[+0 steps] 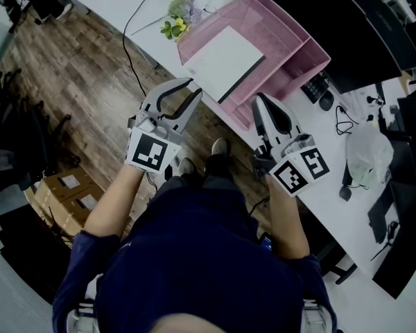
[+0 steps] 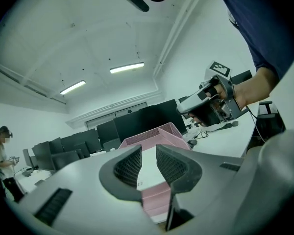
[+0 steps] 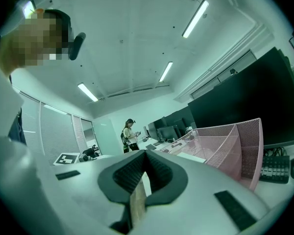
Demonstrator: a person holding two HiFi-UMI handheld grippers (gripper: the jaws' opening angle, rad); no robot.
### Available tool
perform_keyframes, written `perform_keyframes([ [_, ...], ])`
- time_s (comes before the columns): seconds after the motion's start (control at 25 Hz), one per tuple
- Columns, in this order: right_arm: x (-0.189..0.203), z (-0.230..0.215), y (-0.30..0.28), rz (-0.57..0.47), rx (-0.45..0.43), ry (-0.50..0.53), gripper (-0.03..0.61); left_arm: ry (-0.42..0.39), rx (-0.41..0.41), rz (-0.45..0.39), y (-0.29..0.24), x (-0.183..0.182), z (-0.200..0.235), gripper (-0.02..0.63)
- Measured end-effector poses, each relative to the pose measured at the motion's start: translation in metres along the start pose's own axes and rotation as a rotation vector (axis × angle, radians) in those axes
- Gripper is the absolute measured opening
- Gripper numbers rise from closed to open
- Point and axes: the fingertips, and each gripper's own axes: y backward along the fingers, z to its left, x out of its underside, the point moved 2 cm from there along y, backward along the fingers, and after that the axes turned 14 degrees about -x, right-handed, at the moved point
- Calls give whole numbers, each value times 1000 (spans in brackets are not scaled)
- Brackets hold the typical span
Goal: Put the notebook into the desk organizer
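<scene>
the notebook [image 1: 225,60] lies flat inside the large compartment of the pink mesh desk organizer [image 1: 299,32], which stands on the white desk [image 1: 329,179]; its near edge reaches toward the low front rim, and from the head view it is not certain whether that corner rests on the rim or a little over it. the left gripper [image 1: 194,87] hangs just off the desk edge, above the wooden floor [image 1: 76,68], and it points at the organizer. its jaws stand a little apart with nothing between them — the left gripper view shows only the notebook and the pink mesh far behind the gap. the right gripper [image 1: 260,100] is beside it, near the front of the organizer but apart from it, and its jaws are together with nothing held. judged from this, the placing step itself looks done, since no gripper touches the notebook and it is already in the compartment. what remains seems to be only a check — if the near corner does overhang the front rim, the next move would call for a gentle push with closed jaws along the notebook's edge, low and level, so that the light mesh organizer does not slide on the desk. otherwise both grippers may simply keep clear.
</scene>
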Motion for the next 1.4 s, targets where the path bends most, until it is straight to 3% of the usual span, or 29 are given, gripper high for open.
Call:
perform_keyframes([
  [0.56,-3,-1,-10,13,-5,14,5,79,-32,-3,-3,-3,15,60],
  [1.4,-1,-3,-19,42,-20,27,3,91,-37,4,-8,1,19,34],
])
